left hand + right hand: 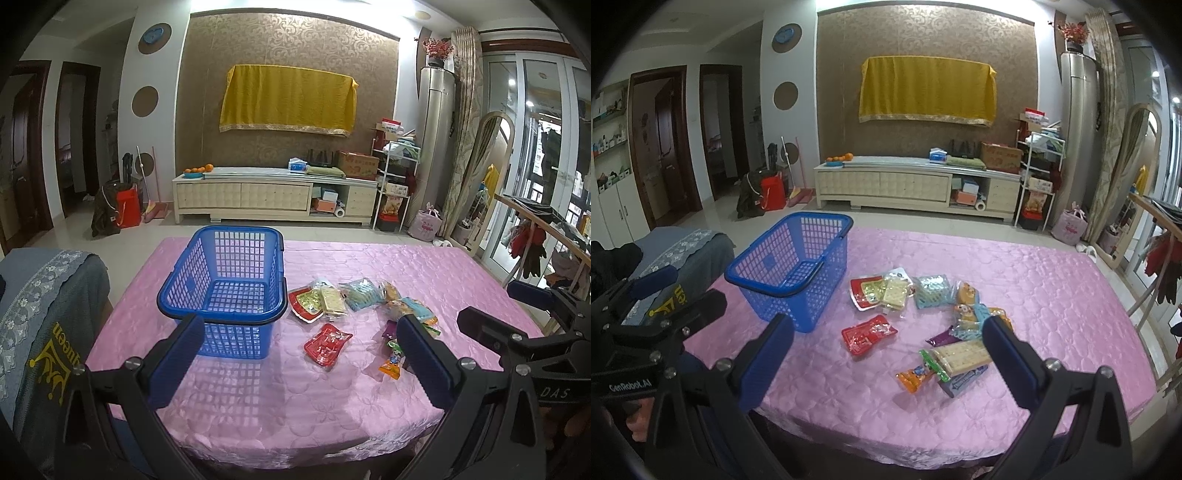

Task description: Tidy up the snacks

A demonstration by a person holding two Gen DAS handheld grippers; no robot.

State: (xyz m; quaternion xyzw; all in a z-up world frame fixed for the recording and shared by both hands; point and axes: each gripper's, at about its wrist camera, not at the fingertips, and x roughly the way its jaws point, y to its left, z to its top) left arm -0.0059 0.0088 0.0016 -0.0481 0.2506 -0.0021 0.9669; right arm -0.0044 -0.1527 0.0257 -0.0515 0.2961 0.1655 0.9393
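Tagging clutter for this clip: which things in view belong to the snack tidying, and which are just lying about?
Belongs to the job:
- empty blue plastic lattice basket
- loose snack packets on the pink quilted tablecloth
- left gripper and right gripper, jaws open

Lying about:
- yellow cloth on the wall
- oranges on the cream cabinet
- grey embroidered cover

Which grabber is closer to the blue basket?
Left. The left gripper hangs just in front of the blue basket; the right gripper sits further right, over the snack packets.
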